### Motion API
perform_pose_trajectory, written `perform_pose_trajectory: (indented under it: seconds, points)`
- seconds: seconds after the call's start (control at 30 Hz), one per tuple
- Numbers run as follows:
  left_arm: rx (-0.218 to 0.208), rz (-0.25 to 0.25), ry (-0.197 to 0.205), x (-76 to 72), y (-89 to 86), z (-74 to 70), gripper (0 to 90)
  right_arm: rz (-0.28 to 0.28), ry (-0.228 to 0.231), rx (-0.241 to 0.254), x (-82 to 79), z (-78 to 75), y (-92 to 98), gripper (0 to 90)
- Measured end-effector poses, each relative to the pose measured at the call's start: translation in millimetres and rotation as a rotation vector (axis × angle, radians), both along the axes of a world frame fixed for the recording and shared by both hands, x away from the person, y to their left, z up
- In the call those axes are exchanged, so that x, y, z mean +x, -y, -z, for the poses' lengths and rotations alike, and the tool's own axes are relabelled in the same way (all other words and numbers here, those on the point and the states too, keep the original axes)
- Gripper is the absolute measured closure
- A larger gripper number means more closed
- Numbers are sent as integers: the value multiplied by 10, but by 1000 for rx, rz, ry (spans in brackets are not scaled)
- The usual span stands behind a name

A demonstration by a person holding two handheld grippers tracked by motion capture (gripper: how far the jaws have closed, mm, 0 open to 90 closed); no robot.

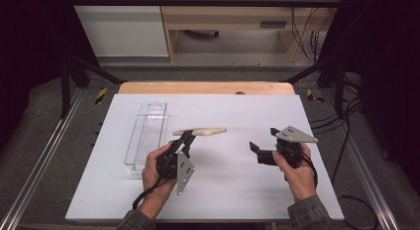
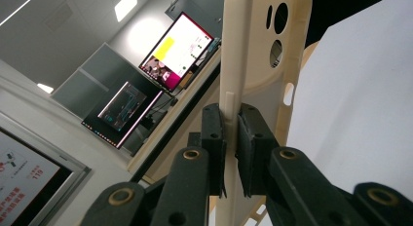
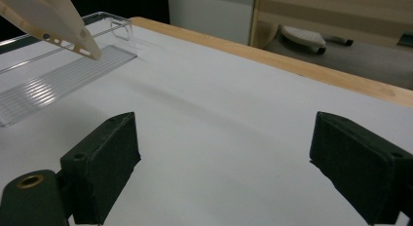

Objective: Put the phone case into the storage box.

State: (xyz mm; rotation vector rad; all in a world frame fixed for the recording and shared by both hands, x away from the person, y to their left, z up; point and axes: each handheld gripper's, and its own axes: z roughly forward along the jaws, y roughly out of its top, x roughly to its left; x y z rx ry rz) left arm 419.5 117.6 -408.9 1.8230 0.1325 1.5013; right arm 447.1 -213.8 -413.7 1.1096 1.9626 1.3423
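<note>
A cream phone case hangs above the white table, held flat and pointing right. My left gripper is shut on its edge; in the left gripper view the two pads pinch the rim of the phone case, whose camera cut-outs show near the top. My right gripper is to the right, low over the table, its jaws standing wide open with nothing between them. The tip of the phone case shows at the upper left of the right gripper view.
A clear plastic tray lies lengthwise on the left part of the table, beside the left hand; the same tray is seen from the right gripper. A wooden edge runs along the table's far side. Dark frame rails flank the table.
</note>
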Motion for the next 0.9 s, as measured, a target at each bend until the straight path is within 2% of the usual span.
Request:
perform_pose_trajectory:
  seconds: [0.17, 0.4, 0.53, 0.63, 0.9]
  points:
    - [-34, -13, -26, 59, -93, -82, 819, 14, 47, 23, -88, 100, 29, 73]
    - [-101, -37, -62, 145, -253, -195, 820, 28, 63, 46, -192, 267, 63, 57]
    - [-125, -50, -71, 188, -354, -265, 820, 30, 71, 38, -236, 348, 58, 50]
    - [-165, -55, -86, 231, -433, -316, 820, 32, 74, 34, -261, 402, 44, 48]
    - [-214, -77, -109, 354, -643, -430, 820, 37, 104, 22, -336, 489, 50, 42]
